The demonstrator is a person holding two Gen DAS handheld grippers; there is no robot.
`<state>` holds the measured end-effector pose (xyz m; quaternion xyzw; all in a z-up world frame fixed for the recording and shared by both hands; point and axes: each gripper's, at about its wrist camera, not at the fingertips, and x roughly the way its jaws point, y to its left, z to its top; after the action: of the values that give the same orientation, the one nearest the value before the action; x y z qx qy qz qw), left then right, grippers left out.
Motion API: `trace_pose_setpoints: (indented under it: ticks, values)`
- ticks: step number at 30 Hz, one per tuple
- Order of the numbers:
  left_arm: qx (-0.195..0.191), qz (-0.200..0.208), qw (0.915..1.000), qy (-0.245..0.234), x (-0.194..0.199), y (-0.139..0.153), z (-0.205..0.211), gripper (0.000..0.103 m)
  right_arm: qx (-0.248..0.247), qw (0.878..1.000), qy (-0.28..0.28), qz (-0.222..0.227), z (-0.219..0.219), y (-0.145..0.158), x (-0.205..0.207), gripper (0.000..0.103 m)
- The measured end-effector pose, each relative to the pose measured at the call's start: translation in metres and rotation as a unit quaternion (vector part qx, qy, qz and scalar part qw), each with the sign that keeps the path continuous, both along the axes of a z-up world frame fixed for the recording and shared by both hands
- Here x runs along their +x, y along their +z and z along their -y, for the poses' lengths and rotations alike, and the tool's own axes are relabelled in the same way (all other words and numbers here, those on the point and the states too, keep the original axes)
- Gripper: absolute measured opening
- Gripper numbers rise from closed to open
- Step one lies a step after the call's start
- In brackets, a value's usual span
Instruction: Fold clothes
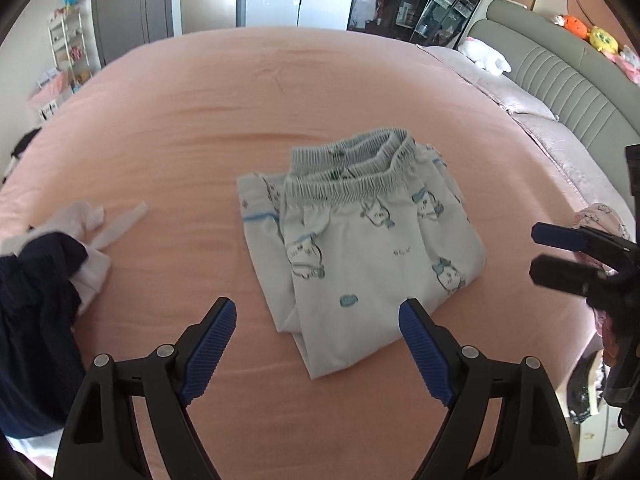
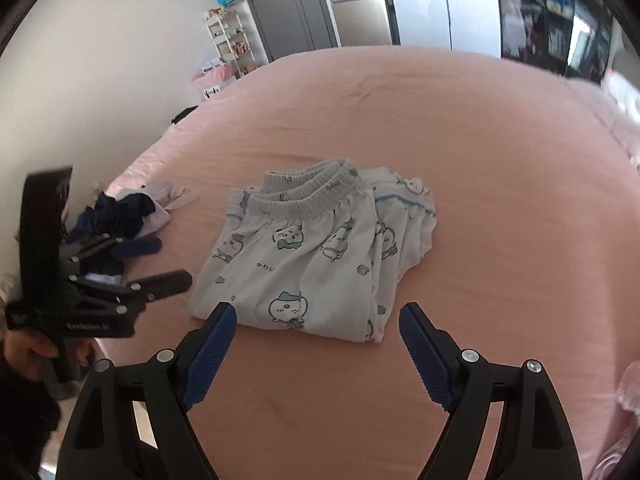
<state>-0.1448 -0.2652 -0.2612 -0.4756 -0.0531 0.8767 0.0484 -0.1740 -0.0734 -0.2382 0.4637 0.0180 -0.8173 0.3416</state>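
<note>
Folded white printed pants (image 1: 360, 240) lie mid pink bed sheet (image 1: 200, 128), ahead of both tools, untouched | left gripper (image 1: 316, 320) spread wide, empty, pants between and just beyond its tips | right gripper (image 2: 316, 320) spread wide, empty | small print on fabric, unreadable | dark clothes pile (image 1: 36, 280) apart, at left

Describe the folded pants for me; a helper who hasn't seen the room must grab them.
On the pink bed, look mid-sheet, ahead of both open grippers. The folded pants are white with blue cartoon prints and a grey elastic waistband, neatly stacked, unlike the crumpled navy-and-white pile at the bed's edge.
</note>
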Motion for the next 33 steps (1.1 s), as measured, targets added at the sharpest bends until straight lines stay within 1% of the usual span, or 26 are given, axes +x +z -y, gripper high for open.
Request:
trace_pose_setpoints:
  ticks: [1, 4, 6, 11, 15, 21, 26, 30, 32, 33]
  values:
    - [0.002, 0.004, 1.0000, 0.000, 0.000, -0.003, 0.001, 0.083, -0.006, 1.000, -0.006, 0.015, -0.003, -0.004, -0.005, 0.083]
    - [0.007, 0.015, 0.9999, 0.002, -0.001, -0.011, 0.004, 0.083, -0.011, 0.999, -0.010, 0.036, -0.004, -0.015, -0.014, 0.083]
    - [0.016, 0.020, 0.9996, 0.005, -0.001, -0.014, 0.007, 0.083, -0.026, 0.998, -0.015, 0.053, -0.007, -0.020, -0.016, 0.083]
    - [0.069, 0.034, 0.9969, 0.015, -0.003, -0.024, 0.020, 0.083, -0.062, 0.992, -0.028, 0.106, -0.013, -0.035, -0.019, 0.083]
    - [0.103, 0.040, 0.9934, 0.032, -0.004, -0.032, 0.030, 0.083, -0.093, 0.984, -0.047, 0.147, -0.016, -0.052, -0.025, 0.083]
    - [0.153, 0.048, 0.9854, 0.057, -0.006, -0.044, 0.045, 0.083, -0.163, 0.959, -0.094, 0.210, -0.023, -0.074, -0.039, 0.083]
    - [0.178, 0.049, 0.9802, 0.072, -0.009, -0.047, 0.050, 0.084, -0.213, 0.930, -0.134, 0.268, -0.027, -0.094, -0.048, 0.083]
    - [0.195, 0.055, 0.9757, 0.084, -0.011, -0.049, 0.053, 0.085, -0.242, 0.915, -0.160, 0.282, -0.029, -0.102, -0.051, 0.083]
    - [0.209, 0.063, 0.9713, 0.095, -0.011, -0.049, 0.055, 0.085, -0.248, 0.911, -0.168, 0.283, -0.027, -0.103, -0.051, 0.083]
    - [0.221, 0.070, 0.9672, 0.104, -0.010, -0.050, 0.057, 0.085, -0.249, 0.910, -0.171, 0.284, -0.026, -0.103, -0.050, 0.083]
